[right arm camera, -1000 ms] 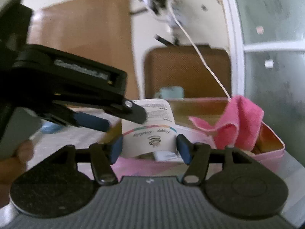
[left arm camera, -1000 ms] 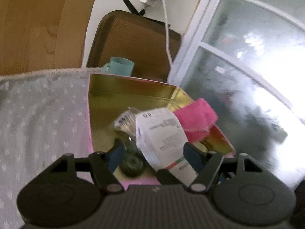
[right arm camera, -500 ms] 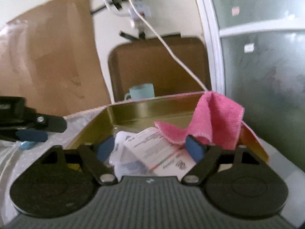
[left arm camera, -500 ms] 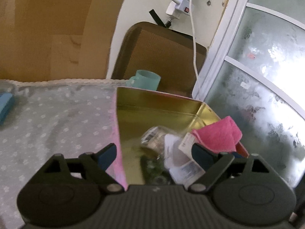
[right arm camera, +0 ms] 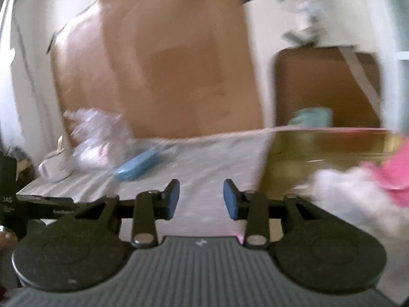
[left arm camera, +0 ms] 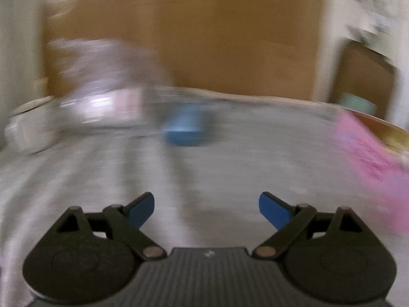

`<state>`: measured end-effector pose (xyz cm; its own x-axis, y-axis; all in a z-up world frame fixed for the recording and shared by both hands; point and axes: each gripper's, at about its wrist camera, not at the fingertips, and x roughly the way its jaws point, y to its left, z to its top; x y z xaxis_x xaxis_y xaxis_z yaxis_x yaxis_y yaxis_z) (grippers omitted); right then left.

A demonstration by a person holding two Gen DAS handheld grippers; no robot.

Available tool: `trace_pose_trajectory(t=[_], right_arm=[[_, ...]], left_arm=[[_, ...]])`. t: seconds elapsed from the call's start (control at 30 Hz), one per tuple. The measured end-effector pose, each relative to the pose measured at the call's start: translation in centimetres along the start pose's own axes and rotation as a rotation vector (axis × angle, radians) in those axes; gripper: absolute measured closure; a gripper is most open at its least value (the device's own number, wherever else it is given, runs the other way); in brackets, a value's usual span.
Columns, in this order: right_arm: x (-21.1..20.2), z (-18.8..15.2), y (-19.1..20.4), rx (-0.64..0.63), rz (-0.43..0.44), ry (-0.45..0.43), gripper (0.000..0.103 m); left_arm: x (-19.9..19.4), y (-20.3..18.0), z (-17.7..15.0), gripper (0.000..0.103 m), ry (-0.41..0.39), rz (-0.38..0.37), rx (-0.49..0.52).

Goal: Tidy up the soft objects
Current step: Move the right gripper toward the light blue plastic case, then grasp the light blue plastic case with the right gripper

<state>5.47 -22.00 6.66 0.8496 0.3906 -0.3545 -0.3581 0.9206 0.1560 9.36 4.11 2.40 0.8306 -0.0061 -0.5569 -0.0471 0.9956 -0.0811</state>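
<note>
A pink tin box with a gold inside stands at the right of the grey dotted cloth; a pink cloth and a white packet lie in it. In the left wrist view the box's pink wall sits at the far right, blurred. A blue soft object lies on the cloth far ahead. My left gripper hangs over bare cloth, jaws opening wide, nothing between them. My right gripper is left of the box, jaws closing with nothing between them.
A crumpled clear plastic bag and a white cup sit at the back left. A brown board leans on the wall. A chair back and a teal mug stand behind the box. The left gripper's body shows at the left.
Both grippers swung left, away from the box. The white packet left their jaws and lies in the box. The left jaws widened; the right jaws narrowed.
</note>
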Motion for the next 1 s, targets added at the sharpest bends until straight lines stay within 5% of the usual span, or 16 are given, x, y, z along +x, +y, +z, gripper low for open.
trace_pose_trajectory(t=[0.1,0.2,0.33,0.6,0.7,1.0], right_arm=[[5.2,0.8,4.5,-0.036,0.064,0.061,0.046],[11.4,1.7,9.0,-0.086,0.07,0.102,0.04],[20.2,3.1,14.1,-0.107,0.044,0.165,0.028],[32.4,3.2,15.9,-0.046,-0.008,0.414,0.029],[32.7,2.5,16.5,-0.153,-0.036,0.407,0.045],[20.6,-0.7,13.0,-0.229,0.002,0.359,0.046]], left_arm=[[0.4,4.9,-0.8,0.01,-0.026,0.088,-0.117],[0.5,7.8,-0.8,0.006,-0.029,0.02,-0.269],[0.6,8.0,-0.7,0.006,-0.029,0.017,-0.283],[1.0,9.5,-1.2,0.006,0.001,0.006,-0.344],[1.1,9.3,-1.2,0.006,0.004,0.006,-0.339],[1.3,9.1,-1.2,0.004,0.005,0.005,-0.32]])
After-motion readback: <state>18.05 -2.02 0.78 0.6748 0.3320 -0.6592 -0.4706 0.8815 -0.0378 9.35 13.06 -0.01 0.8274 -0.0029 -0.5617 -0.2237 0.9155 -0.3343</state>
